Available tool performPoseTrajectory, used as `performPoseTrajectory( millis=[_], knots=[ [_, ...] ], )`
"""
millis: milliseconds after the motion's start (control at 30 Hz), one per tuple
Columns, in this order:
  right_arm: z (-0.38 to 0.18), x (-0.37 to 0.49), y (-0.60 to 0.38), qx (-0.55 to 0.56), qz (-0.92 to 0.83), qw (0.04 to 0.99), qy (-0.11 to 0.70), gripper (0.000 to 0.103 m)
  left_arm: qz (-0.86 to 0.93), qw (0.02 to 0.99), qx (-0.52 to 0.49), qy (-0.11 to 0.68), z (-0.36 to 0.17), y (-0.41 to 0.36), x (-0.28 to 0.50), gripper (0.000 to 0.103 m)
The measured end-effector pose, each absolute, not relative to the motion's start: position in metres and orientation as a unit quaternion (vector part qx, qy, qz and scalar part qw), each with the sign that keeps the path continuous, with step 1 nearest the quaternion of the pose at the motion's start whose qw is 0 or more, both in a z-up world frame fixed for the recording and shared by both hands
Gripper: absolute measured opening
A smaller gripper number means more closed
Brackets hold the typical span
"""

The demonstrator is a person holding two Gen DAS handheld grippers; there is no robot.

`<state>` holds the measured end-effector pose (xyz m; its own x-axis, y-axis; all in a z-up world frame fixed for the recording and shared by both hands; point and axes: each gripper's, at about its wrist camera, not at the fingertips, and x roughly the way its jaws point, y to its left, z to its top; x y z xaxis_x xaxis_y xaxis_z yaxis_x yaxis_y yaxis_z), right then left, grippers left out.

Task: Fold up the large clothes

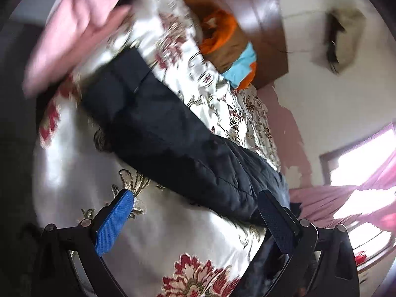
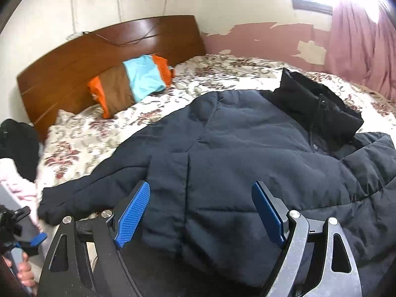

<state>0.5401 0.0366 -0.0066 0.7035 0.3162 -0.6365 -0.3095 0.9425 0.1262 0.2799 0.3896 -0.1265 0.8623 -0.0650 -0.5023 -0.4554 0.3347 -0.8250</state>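
A large dark navy padded jacket (image 2: 247, 148) lies spread on the floral bedspread (image 2: 81, 136), its black collar (image 2: 319, 104) toward the far right and one sleeve (image 2: 81, 195) stretched to the left. My right gripper (image 2: 200, 212) is open just above the jacket's body, holding nothing. In the tilted, blurred left wrist view the sleeve (image 1: 173, 143) runs diagonally across the bedspread (image 1: 173, 237). My left gripper (image 1: 195, 212) is open near the sleeve's end, its right finger (image 1: 277, 222) against the fabric. The left gripper also shows at the lower left of the right wrist view (image 2: 37, 238).
A wooden headboard (image 2: 99, 49) stands at the back with an orange, brown and light blue pillow (image 2: 133, 84) against it. A pink curtain (image 2: 358, 49) hangs by the window at the right. A peeling pink wall borders the bed's far side. A pink blur (image 1: 74, 32) crosses the left wrist view's top left.
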Motion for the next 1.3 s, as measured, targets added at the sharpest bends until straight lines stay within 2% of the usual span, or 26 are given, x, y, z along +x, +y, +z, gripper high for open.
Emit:
performPoseTrajectory(
  millis=[167, 267, 333, 400, 433, 500, 567, 667, 700, 833, 1033, 1300],
  knots=[
    [-0.020, 0.562, 0.037, 0.041, 0.136, 0.922, 0.361, 0.080, 0.135, 0.750, -0.603, 0.237, -0.150, 0.402, 0.291, 0.099],
    [-0.032, 0.567, 0.044, 0.025, 0.129, 0.922, 0.363, 0.080, 0.140, 0.747, -0.606, 0.235, -0.155, 0.402, 0.298, 0.099],
    [-0.037, 0.566, 0.052, -0.004, 0.125, 0.926, 0.356, 0.081, 0.142, 0.756, -0.598, 0.227, -0.150, 0.402, 0.302, 0.091],
    [-0.041, 0.563, 0.060, -0.037, 0.120, 0.930, 0.345, 0.084, 0.142, 0.761, -0.591, 0.227, -0.147, 0.402, 0.305, 0.077],
    [-0.041, 0.562, 0.062, -0.043, 0.119, 0.932, 0.341, 0.085, 0.146, 0.761, -0.589, 0.229, -0.145, 0.404, 0.308, 0.073],
    [-0.042, 0.560, 0.062, -0.046, 0.117, 0.934, 0.334, 0.087, 0.159, 0.759, -0.582, 0.242, -0.146, 0.404, 0.312, 0.051],
    [-0.042, 0.559, 0.060, -0.046, 0.117, 0.935, 0.332, 0.088, 0.159, 0.758, -0.581, 0.248, -0.149, 0.406, 0.311, 0.042],
    [-0.036, 0.560, 0.056, -0.042, 0.129, 0.931, 0.338, 0.089, 0.147, 0.759, -0.588, 0.240, -0.148, 0.404, 0.315, 0.019],
    [-0.034, 0.559, 0.054, -0.037, 0.135, 0.930, 0.339, 0.089, 0.147, 0.763, -0.584, 0.234, -0.145, 0.403, 0.315, 0.015],
    [-0.009, 0.549, 0.028, 0.004, 0.151, 0.936, 0.317, 0.089, 0.176, 0.793, -0.543, 0.213, -0.121, 0.394, 0.316, 0.011],
    [0.029, 0.528, -0.022, 0.015, 0.154, 0.946, 0.283, 0.089, 0.207, 0.875, -0.410, 0.153, -0.052, 0.360, 0.327, 0.009],
    [0.042, 0.502, -0.099, 0.017, 0.138, 0.953, 0.269, 0.089, 0.139, 0.953, -0.266, 0.047, 0.039, 0.295, 0.325, 0.008]
  ],
)
